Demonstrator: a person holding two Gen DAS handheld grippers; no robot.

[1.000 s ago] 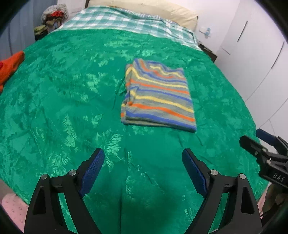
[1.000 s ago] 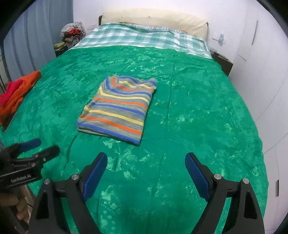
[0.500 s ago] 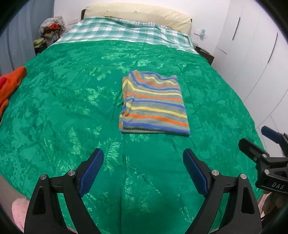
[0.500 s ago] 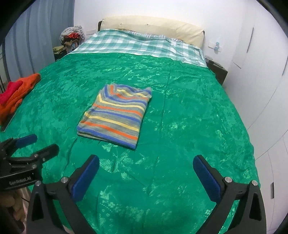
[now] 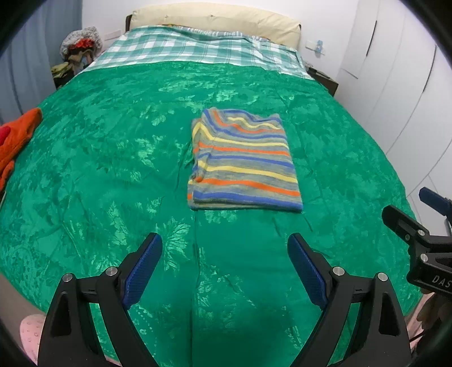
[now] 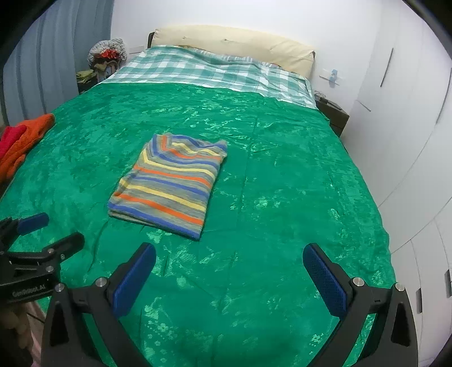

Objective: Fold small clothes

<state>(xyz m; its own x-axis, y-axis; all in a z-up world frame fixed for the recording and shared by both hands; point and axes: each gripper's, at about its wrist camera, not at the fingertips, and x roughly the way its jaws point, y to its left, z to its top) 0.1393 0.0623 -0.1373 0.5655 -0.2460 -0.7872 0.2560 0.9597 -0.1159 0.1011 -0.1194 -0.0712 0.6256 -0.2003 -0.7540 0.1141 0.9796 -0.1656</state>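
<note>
A striped garment [image 5: 243, 162] in grey, blue, orange and yellow lies folded into a neat rectangle on the green bedspread [image 5: 113, 169]; it also shows in the right wrist view [image 6: 172, 180]. My left gripper [image 5: 224, 248] is open and empty, held above the bed's near end, short of the garment. My right gripper [image 6: 228, 257] is open and empty, also back from the garment, near the bed's foot. Each gripper appears at the edge of the other's view, the right one [image 5: 418, 234] and the left one [image 6: 39, 237].
Orange and red clothes [image 5: 17, 138] lie at the bed's left edge, also in the right wrist view [image 6: 22, 138]. A checked sheet [image 5: 203, 50] and cream pillow [image 5: 214, 19] lie at the head. White wardrobe doors [image 6: 409, 113] stand right. A cluttered nightstand [image 5: 76, 56] stands far left.
Both grippers have pulled back and tilted up from the garment, so more of the bed's head and wall shows. The right gripper's jaws opened wider. The garment has not moved.
</note>
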